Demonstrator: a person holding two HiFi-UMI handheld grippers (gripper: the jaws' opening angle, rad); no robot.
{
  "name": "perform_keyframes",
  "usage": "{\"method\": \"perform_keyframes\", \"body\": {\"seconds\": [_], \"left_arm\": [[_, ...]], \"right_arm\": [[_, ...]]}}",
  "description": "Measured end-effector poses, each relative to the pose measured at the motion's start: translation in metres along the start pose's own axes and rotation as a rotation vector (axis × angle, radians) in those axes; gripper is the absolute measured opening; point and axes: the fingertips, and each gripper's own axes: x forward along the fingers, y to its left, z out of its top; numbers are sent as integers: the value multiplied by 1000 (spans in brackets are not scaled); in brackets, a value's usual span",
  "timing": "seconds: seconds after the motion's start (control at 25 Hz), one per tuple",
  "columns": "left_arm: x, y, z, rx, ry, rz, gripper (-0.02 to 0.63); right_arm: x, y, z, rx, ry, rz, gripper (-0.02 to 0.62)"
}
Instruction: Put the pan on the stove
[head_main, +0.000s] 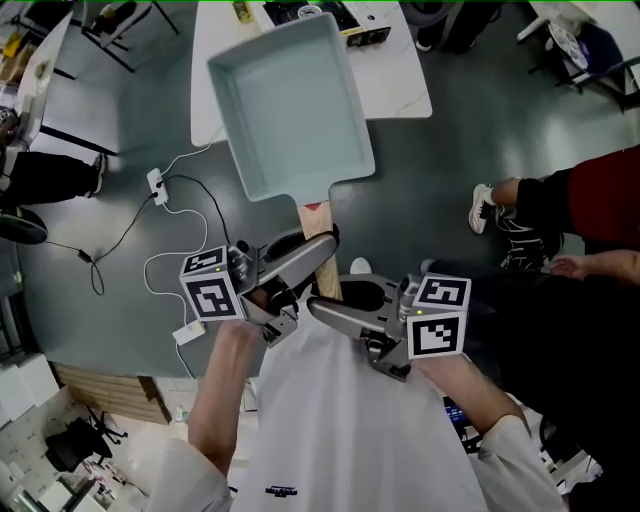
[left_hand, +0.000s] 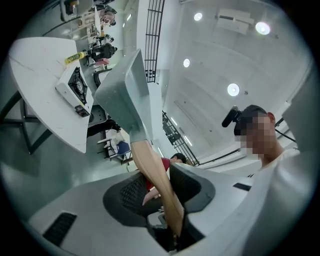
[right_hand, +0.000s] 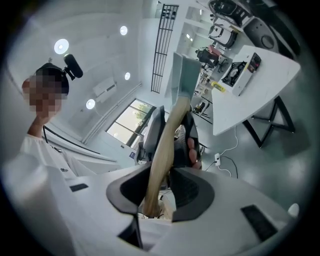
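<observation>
Above the grey floor (head_main: 430, 170), just short of the white table (head_main: 400, 80), the pale square pan (head_main: 290, 100) is held in the air with its open side up. Its wooden handle (head_main: 318, 235) runs back toward the person. The left claw (head_main: 322, 250) is clamped on the handle nearer the pan, and the right claw (head_main: 325, 300) grips it at the butt end. In the left gripper view the handle runs between the jaws of the left claw (left_hand: 157, 172) and lies hard against the right-hand pad. In the right gripper view it runs through the right claw (right_hand: 167, 172) the same way, with the other claw further up the handle.

From the head view the pan's far half covers the near edge of the table, and the stove (head_main: 350, 20) shows only as a strip past its far rim. The gripper views show the stove (left_hand: 75, 87) more fully: it is a white portable unit with a black burner, set near the table's edge (right_hand: 240, 70). A small yellow item (head_main: 240, 10) lies on the table beside it.

On the floor to the left, a white power strip (head_main: 157, 185) trails looping cables toward the person. At the right a seated person in a dark red top (head_main: 600, 200) has a white shoe (head_main: 485, 210) stretched out, well apart from the pan.
</observation>
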Motion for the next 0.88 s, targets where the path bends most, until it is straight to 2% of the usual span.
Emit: {"method": "perform_keyframes", "body": {"seconds": [0.48,0.72,0.88], "left_arm": [[-14,11,-5,-59,-9,12,140],[-40,29,18,-80,21,24,140],[-56,36,41,-85,33,13,140]], "right_arm": [[9,-4,-10,48,-5,21,120],[50,-13,-2,93,-39,27,118],[76,-18,11,89,-46,8,117]]}}
